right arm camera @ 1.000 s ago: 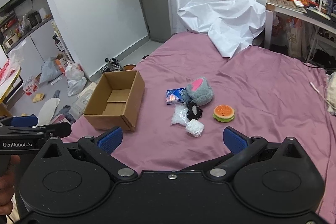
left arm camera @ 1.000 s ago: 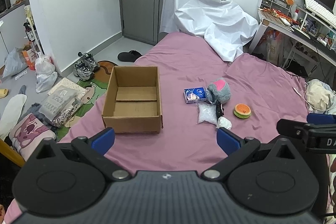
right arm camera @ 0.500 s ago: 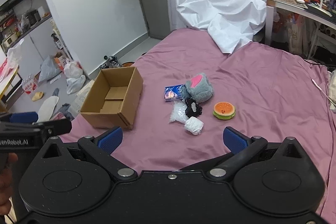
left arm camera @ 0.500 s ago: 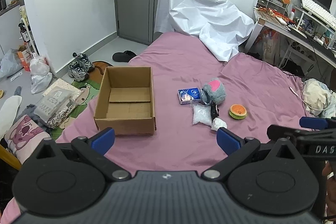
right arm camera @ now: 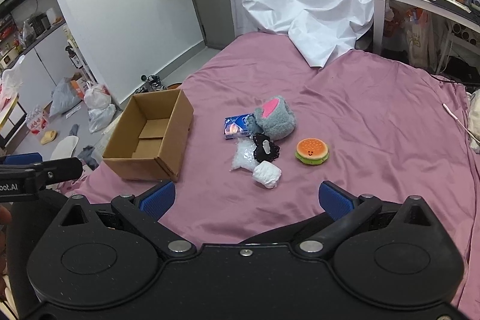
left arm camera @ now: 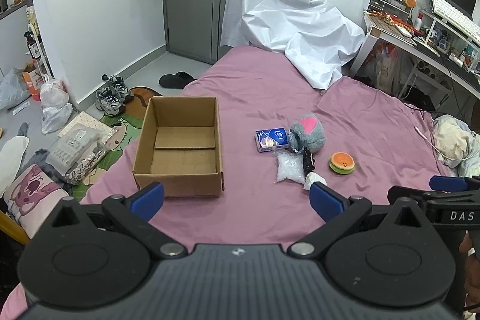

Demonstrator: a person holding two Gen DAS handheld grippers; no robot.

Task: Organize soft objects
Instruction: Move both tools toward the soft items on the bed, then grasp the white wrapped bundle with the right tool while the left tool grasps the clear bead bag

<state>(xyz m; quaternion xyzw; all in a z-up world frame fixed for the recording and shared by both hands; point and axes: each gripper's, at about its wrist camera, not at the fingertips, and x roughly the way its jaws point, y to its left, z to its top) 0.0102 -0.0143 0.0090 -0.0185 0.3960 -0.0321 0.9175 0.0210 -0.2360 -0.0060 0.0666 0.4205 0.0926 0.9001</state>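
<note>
Both views had drawn back slightly over the last second, so the bed (left arm camera: 270, 98) showed wider. Ahead of the left hand-held gripper (left arm camera: 237, 197), released and empty, sat the cardboard box (left arm camera: 180, 146); ahead of the right hand-held gripper (right arm camera: 246, 197), also released, lay the grey plush (right arm camera: 274, 122), burger toy (right arm camera: 312, 151) and white wad (right arm camera: 267, 174). All looked light and squashy; pinch the plush across its middle.

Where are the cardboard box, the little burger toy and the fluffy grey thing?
Open brown cardboard box (left arm camera: 183, 152): left wrist view, bare inside floor.
Small orange-and-green burger-shaped squishy toy (right arm camera: 312, 150): right wrist view, orange top bun.
Fluffy grey plush toy with pink patch (right arm camera: 277, 122): right wrist view, grey fur.
</note>
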